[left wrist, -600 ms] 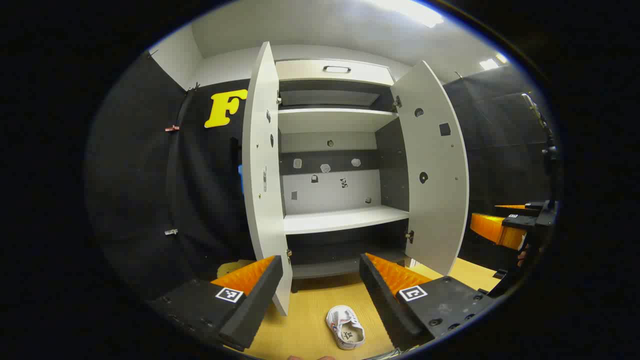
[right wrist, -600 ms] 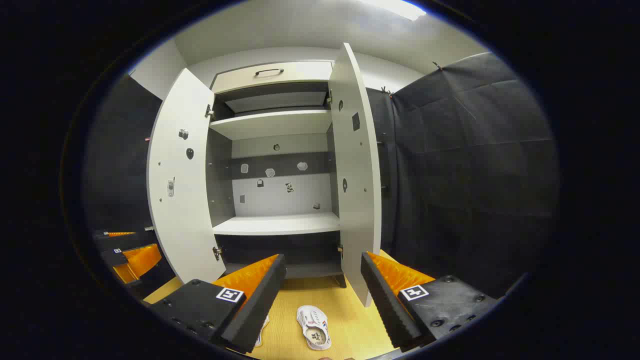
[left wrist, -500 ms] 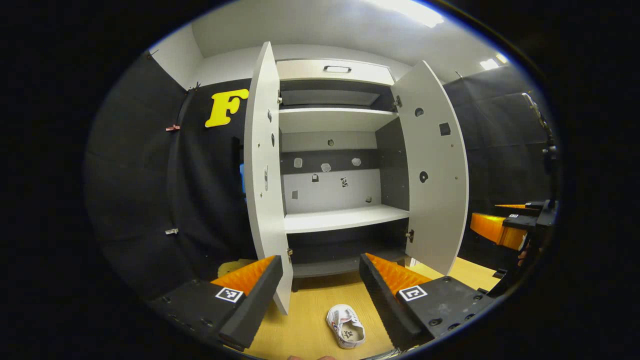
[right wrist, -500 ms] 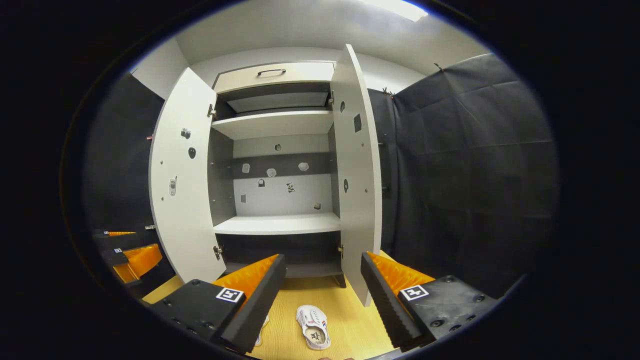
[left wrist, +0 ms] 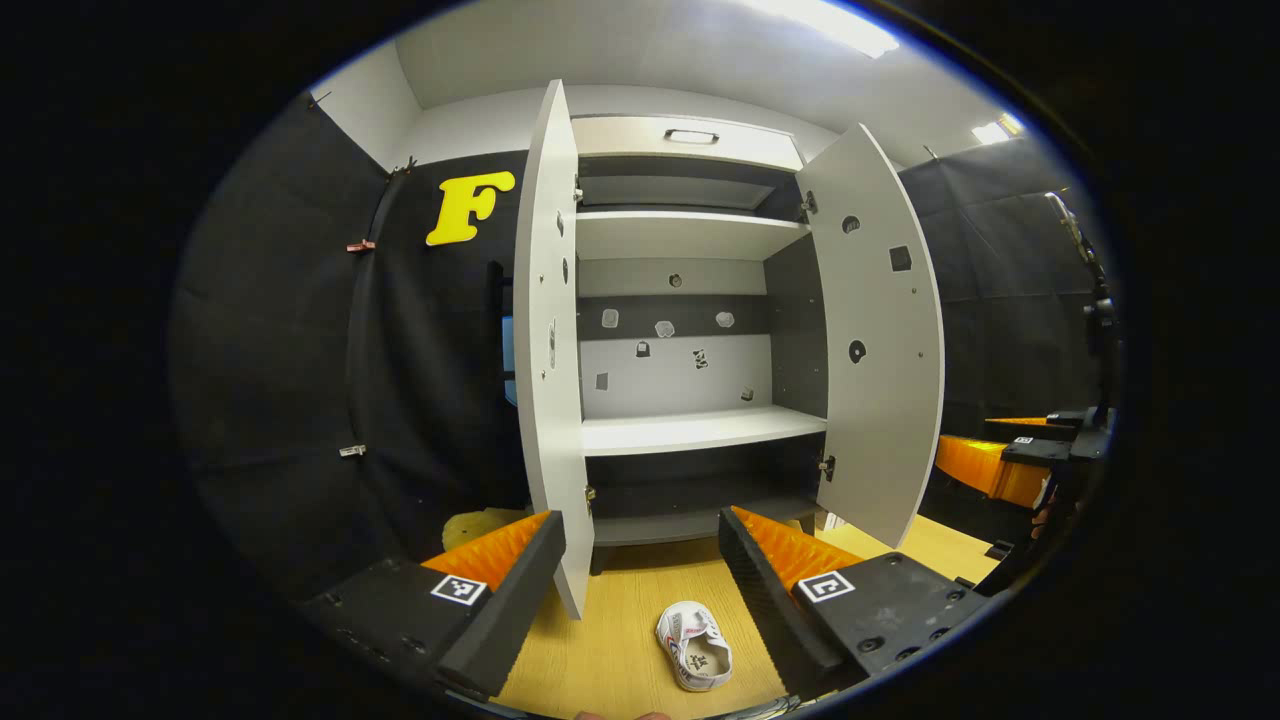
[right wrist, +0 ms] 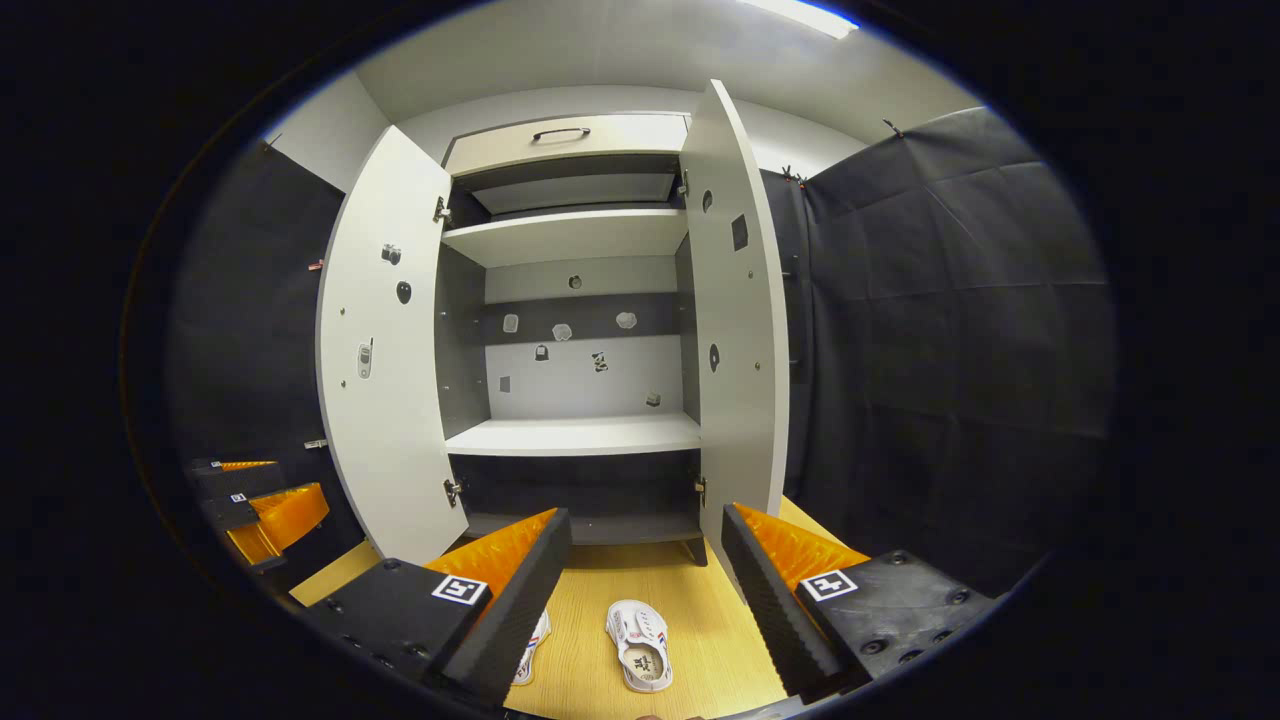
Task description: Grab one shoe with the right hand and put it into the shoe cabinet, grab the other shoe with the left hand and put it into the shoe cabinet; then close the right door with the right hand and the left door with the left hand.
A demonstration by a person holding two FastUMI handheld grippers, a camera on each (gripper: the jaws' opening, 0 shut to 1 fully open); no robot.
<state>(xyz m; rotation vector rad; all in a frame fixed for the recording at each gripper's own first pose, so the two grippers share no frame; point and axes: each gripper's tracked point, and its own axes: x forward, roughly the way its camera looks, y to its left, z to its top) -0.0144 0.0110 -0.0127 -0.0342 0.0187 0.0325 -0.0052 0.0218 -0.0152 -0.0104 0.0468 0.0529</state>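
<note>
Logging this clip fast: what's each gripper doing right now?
Left gripper: open, holding nothing, above a white shoe on the floor.
Right gripper: open, holding nothing, above a shoe.

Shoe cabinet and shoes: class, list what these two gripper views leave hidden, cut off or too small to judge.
- Second shoe: right gripper view, mostly hidden behind the right gripper's own finger.
- Small marks on the shoe cabinet's back panel: too small to identify.
- Bottom compartment: left gripper view, dark; contents unclear.
- Right gripper at the left gripper view's edge: cut off.
</note>
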